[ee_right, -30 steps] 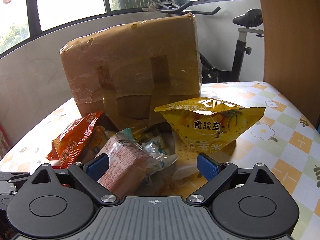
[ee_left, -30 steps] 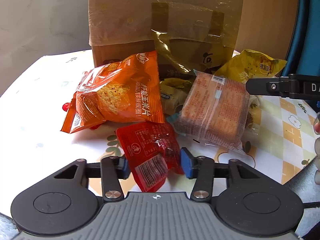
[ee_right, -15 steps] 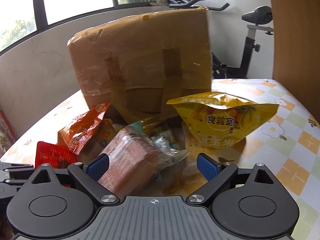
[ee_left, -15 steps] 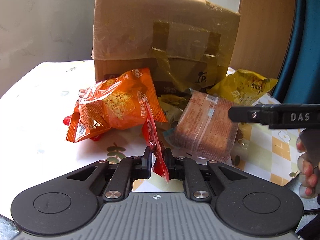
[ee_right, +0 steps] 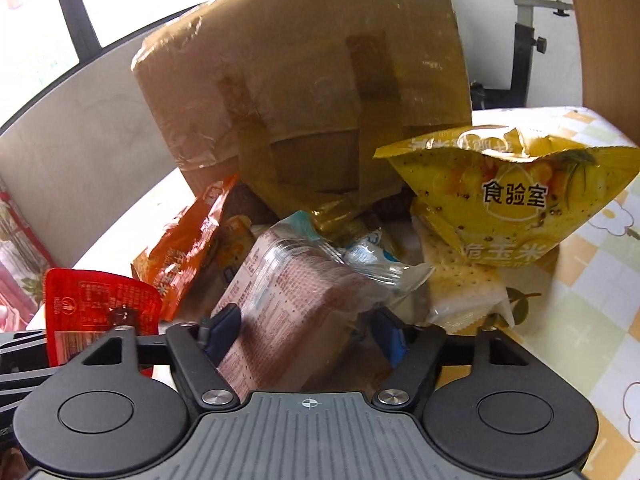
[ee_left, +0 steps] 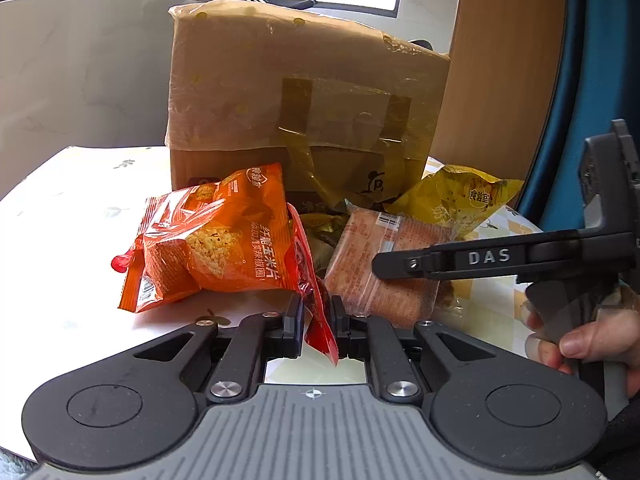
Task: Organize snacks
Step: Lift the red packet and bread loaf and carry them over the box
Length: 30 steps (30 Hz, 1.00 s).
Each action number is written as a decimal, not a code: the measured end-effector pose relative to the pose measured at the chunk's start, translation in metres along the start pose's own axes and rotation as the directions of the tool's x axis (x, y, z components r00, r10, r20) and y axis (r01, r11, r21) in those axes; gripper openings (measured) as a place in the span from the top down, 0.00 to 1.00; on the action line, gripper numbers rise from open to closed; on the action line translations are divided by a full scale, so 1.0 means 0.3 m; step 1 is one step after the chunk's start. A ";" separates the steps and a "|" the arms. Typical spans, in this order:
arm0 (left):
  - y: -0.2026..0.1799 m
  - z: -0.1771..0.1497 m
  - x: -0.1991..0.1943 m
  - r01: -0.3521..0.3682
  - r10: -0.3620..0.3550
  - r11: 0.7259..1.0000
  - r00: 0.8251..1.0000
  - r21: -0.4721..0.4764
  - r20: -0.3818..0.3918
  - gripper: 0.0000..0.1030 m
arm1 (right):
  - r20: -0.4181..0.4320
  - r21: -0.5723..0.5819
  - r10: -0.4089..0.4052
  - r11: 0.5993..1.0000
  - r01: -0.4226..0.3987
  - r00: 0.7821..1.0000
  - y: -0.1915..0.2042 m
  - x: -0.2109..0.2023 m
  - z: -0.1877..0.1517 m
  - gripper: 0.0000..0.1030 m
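My left gripper is shut on a small red snack packet, which hangs edge-on between the pads, off the table; the packet also shows in the right wrist view. My right gripper has its jaws closing around a clear-wrapped brown biscuit pack, with a little gap still at the right pad. Seen from the left wrist, that gripper's finger reaches over the same pack. An orange corn-chip bag lies left of it, a yellow chip bag to the right.
A tall brown bag wrapped in plastic stands behind the snack pile. A pale cracker pack lies under the yellow bag. The flower-patterned tablecloth shows at right. A person's hand holds the right gripper's handle. An exercise bike stands beyond.
The left gripper shut on the red packet and lifted it from the table. The right gripper came down toward the biscuit pack and its jaws narrowed around it.
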<state>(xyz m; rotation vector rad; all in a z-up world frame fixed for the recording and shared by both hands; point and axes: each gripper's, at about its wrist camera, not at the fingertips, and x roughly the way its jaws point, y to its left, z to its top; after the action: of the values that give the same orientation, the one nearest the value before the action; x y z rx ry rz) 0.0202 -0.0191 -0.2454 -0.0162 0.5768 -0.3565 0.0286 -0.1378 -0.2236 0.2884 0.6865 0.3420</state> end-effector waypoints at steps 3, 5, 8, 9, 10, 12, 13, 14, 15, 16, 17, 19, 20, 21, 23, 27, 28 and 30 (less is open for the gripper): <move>0.003 0.000 -0.006 0.000 0.000 1.000 1.000 -0.002 0.007 0.87 | 0.049 -0.012 0.027 1.000 -0.026 0.998 0.005 -0.042 0.004 0.58; 0.002 0.002 -0.009 0.004 -0.004 1.000 1.000 -0.001 0.013 0.87 | 0.069 -0.045 0.042 0.998 -0.039 0.997 0.018 -0.064 0.006 0.61; 0.004 -0.001 -0.024 0.001 -0.001 1.000 1.000 0.000 0.020 0.87 | 0.095 -0.079 0.045 0.996 -0.038 0.994 0.033 -0.087 0.009 0.63; 0.005 0.000 -0.026 -0.001 0.001 1.000 1.000 0.000 0.022 0.87 | 0.106 -0.083 0.043 0.996 -0.034 0.993 0.035 -0.094 0.019 0.64; 0.007 0.001 -0.030 -0.004 0.004 1.000 1.000 -0.001 0.025 0.87 | 0.117 -0.086 0.040 0.996 -0.030 0.992 0.036 -0.105 0.022 0.64; 0.011 0.005 -0.041 -0.013 0.013 1.000 0.999 -0.003 0.034 0.87 | 0.138 -0.092 0.037 0.995 -0.025 0.990 0.036 -0.124 0.031 0.65; 0.013 0.011 -0.045 -0.017 0.017 1.000 0.999 -0.002 0.040 0.87 | 0.146 -0.097 0.041 0.995 -0.027 0.988 0.034 -0.133 0.038 0.65; 0.016 0.018 -0.052 -0.022 0.022 1.000 0.999 0.000 0.048 0.87 | 0.158 -0.100 0.045 0.995 -0.029 0.986 0.033 -0.147 0.045 0.65; 0.018 0.028 -0.058 -0.026 0.026 1.000 0.998 0.002 0.055 0.87 | 0.172 -0.102 0.048 0.994 -0.031 0.984 0.029 -0.159 0.050 0.65; 0.020 0.037 -0.063 -0.028 0.028 1.000 0.998 0.002 0.061 0.87 | 0.184 -0.103 0.051 0.994 -0.033 0.981 0.026 -0.172 0.057 0.65; 0.022 0.047 -0.068 -0.030 0.030 1.000 0.997 0.002 0.067 0.87 | 0.200 -0.104 0.054 0.994 -0.034 0.978 0.023 -0.188 0.063 0.65; 0.027 0.069 -0.078 -0.036 0.036 0.999 0.996 -0.001 0.080 0.87 | 0.230 -0.103 0.053 0.994 -0.030 0.972 0.016 -0.219 0.077 0.65; 0.031 0.081 -0.083 -0.040 0.040 0.999 0.995 -0.005 0.087 0.87 | 0.245 -0.100 0.051 0.995 -0.028 0.968 0.012 -0.233 0.086 0.65; 0.035 0.093 -0.090 -0.043 0.044 0.999 0.994 -0.010 0.096 0.87 | 0.261 -0.095 0.049 0.995 -0.024 0.964 0.007 -0.250 0.097 0.65; 0.046 0.127 -0.108 -0.048 0.050 0.999 0.992 -0.020 0.118 0.87 | 0.291 -0.088 0.043 0.996 -0.018 0.956 -0.001 -0.283 0.120 0.65; 0.067 0.219 -0.153 -0.069 0.070 0.998 0.980 -0.013 0.187 0.87 | 0.356 -0.092 0.041 0.996 -0.009 0.934 -0.011 -0.350 0.183 0.65; 0.071 0.245 -0.165 -0.075 0.075 0.997 0.975 -0.008 0.207 0.87 | 0.374 -0.095 0.043 0.995 -0.008 0.927 -0.013 -0.368 0.205 0.65; 0.078 0.295 -0.187 -0.087 0.083 0.996 0.966 0.006 0.247 0.87 | 0.410 -0.105 0.047 0.994 -0.004 0.911 -0.015 -0.403 0.255 0.65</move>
<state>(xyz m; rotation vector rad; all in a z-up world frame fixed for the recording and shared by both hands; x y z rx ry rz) 0.0316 0.0143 -0.1439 -0.0192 0.3271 -0.2706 -0.0074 -0.2012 -0.1004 0.2615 0.2472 0.3264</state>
